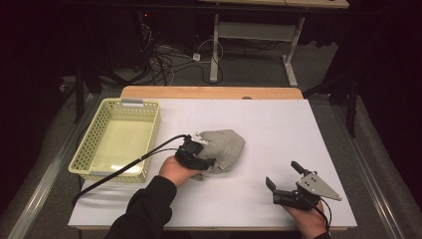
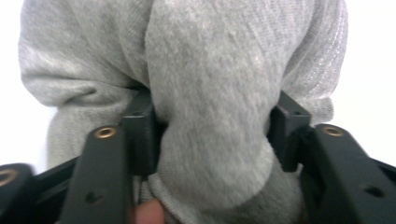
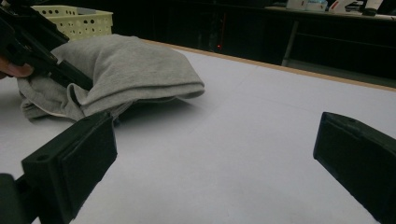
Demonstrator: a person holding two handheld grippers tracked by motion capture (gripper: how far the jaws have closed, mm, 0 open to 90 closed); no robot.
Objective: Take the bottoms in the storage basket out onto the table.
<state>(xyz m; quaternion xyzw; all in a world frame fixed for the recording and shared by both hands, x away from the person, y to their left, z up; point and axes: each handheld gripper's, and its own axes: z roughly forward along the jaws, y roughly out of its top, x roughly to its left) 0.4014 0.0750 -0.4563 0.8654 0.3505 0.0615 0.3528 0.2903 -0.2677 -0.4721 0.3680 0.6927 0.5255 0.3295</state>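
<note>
White sheeting covered the table [image 1: 278,129], with a strip of bare wood along its far edge and dark floor, cables and another desk's legs beyond. At the left claw [image 1: 199,152] lay a folded grey cloth [image 1: 224,147], near the table's middle; a thick fold of it sat between the jaws, and in the left gripper view the pads [image 2: 140,135] touched the fabric on both sides, holding it loosely rather than pinching it flat. To that claw's left stood a pale yellow perforated basket [image 1: 149,137], just beside the hand, its near corner close to the trailing cable. The right claw [image 1: 283,177] rested low near the table's front edge, well apart from the cloth, its jaws spread wide with nothing between them. Ahead of the right claw and to its right the white surface ran bare to the edges, leaving wide room. Behind the cloth, open surface reached the wooden strip. No readable writing or brand showed on cloth, basket or claws.
</note>
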